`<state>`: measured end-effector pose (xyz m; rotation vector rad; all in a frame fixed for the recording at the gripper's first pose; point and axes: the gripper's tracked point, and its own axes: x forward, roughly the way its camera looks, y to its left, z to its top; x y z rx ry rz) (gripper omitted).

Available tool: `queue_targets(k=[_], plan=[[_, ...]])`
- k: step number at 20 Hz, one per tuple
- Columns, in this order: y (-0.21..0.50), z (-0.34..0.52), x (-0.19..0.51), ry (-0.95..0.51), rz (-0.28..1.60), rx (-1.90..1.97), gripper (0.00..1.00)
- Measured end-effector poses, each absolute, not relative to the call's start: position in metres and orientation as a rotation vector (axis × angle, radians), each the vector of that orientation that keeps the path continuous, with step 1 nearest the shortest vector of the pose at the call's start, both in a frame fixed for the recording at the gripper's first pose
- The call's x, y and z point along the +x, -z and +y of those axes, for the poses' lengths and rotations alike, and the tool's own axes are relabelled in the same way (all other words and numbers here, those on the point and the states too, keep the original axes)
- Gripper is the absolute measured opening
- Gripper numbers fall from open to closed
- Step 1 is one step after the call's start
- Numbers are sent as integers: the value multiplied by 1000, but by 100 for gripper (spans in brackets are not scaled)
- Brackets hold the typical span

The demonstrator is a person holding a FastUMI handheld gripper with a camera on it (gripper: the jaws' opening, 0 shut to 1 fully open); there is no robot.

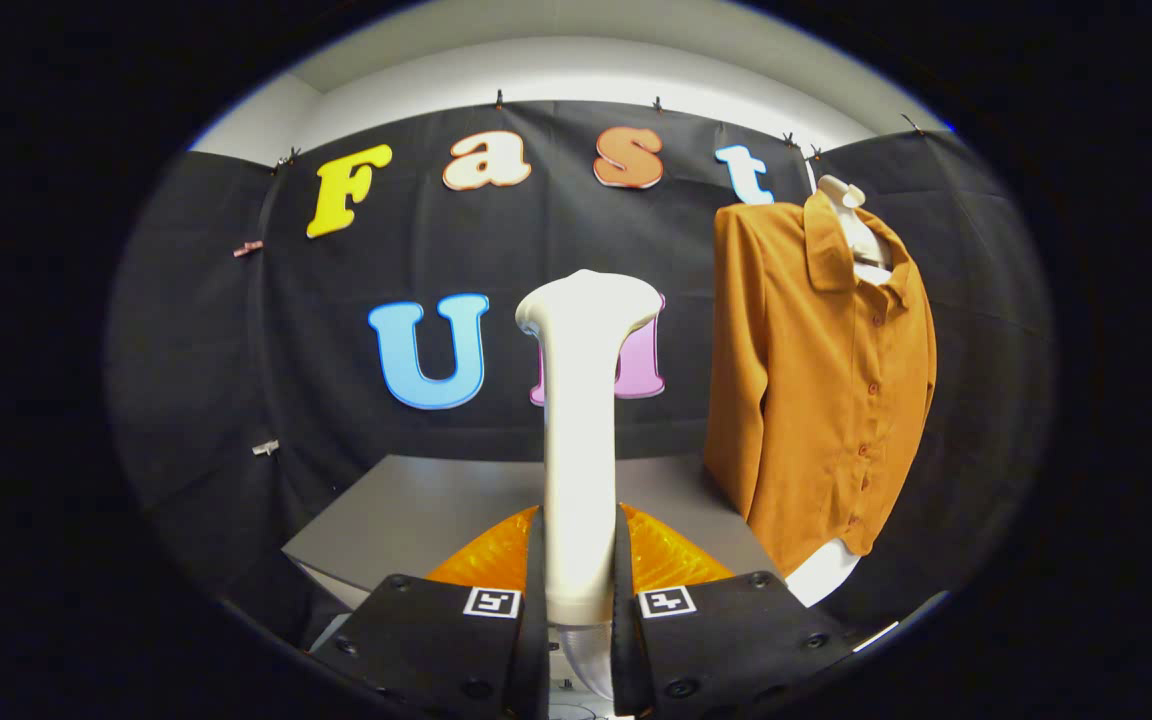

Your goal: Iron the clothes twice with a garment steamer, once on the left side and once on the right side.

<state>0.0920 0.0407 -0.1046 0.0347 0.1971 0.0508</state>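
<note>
The gripper (579, 590) clamps both fingers on the handle of a white garment steamer (581, 420), which stands upright between them with its head at the top, raised above a grey table (406, 520). Beyond the fingers and off to the right, an orange-brown button-front shirt (816, 380) hangs on a white mannequin form (851, 215), its long axis vertical and well apart from the steamer head. The coming pass likely calls for a swing rightward toward the cloth.
</note>
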Motion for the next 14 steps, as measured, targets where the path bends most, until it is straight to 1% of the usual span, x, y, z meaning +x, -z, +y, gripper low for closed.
queue_targets(k=[8, 10, 14], plan=[[17, -22, 49, -66, -66, 39, 28], [1, -46, 43, -44, -120, 34, 28], [-8, -92, 46, -1, -162, 33, 28]])
